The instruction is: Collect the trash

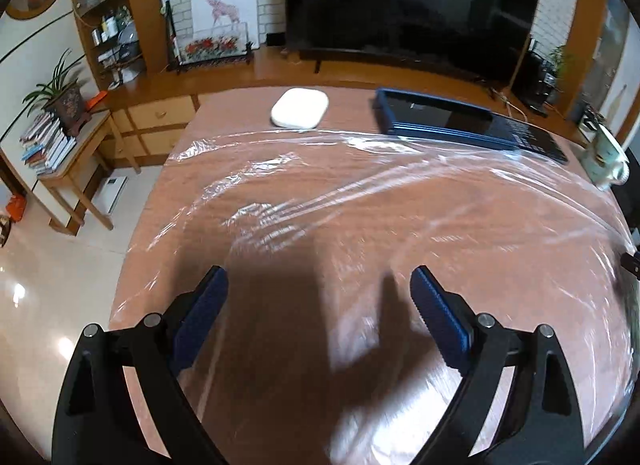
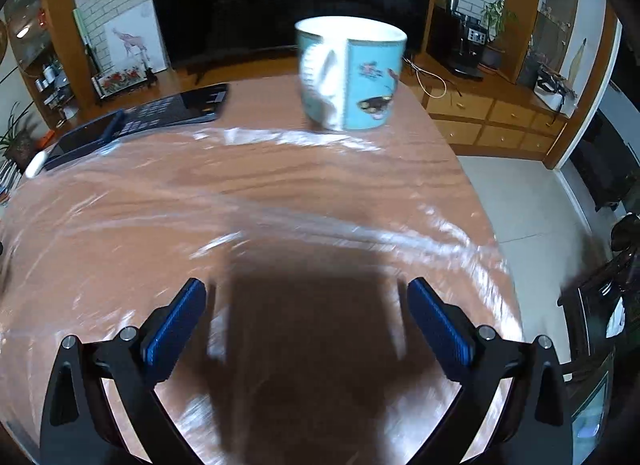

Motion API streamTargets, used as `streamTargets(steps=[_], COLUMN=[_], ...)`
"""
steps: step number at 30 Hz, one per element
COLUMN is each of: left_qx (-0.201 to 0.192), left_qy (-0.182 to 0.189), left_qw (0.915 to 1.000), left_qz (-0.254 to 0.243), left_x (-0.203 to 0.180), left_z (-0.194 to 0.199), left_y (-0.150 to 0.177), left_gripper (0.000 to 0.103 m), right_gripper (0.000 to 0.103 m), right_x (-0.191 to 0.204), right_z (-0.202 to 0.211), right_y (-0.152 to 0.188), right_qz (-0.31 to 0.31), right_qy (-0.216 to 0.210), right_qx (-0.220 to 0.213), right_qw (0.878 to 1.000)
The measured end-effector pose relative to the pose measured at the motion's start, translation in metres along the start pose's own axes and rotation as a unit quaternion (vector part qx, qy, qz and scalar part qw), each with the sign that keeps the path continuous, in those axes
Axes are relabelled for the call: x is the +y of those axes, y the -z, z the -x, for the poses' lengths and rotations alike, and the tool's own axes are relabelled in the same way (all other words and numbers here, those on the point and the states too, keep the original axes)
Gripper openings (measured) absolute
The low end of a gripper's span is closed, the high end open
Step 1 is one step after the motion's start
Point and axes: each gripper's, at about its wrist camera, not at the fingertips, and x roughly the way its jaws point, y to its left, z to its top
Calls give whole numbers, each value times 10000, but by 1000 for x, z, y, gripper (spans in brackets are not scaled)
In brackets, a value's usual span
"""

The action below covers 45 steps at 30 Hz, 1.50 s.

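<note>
Left wrist view first: the left gripper (image 1: 318, 297) is seen with its blue pads spread wide and nothing between them, only the shadowed wood of the table (image 1: 256, 113) below. A sheet of clear plastic film (image 1: 320, 193) is spread flat over most of the tabletop, its far edge lying just short of a white oval dish (image 1: 299, 108) and a dark blue flat device (image 1: 452, 121) near the far edge. Over on the right wrist view, the right gripper (image 2: 306, 301) is likewise held wide open and empty above the near part of the film, and a turquoise mug (image 2: 352, 73) is seen standing at the film's far edge toward the far right corner. No other trash can be made out, so the film is judged to be the thing to collect. The step in hand looks like an approach, nothing yet gripped. Next, a pinch on an edge or wrinkle of the film would be called for, low and close to the wood, with care taken not to drag the mug.
</note>
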Motion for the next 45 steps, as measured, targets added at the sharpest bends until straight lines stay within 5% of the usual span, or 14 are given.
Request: streamTargets(steps=[14, 45], left_qx=[22, 29], left_qy=[-205, -176], left_qw=[9998, 9998], left_qz=[70, 70], left_x=[-6, -8], left_z=[-25, -27], left_y=[-9, -8], left_gripper=[101, 102], right_gripper=[99, 99], right_x=[-14, -14], right_z=[-16, -16], right_y=[-14, -14], right_qz=[159, 162], right_qy=[90, 83], right_qx=[-177, -174], right_qw=[9997, 9997])
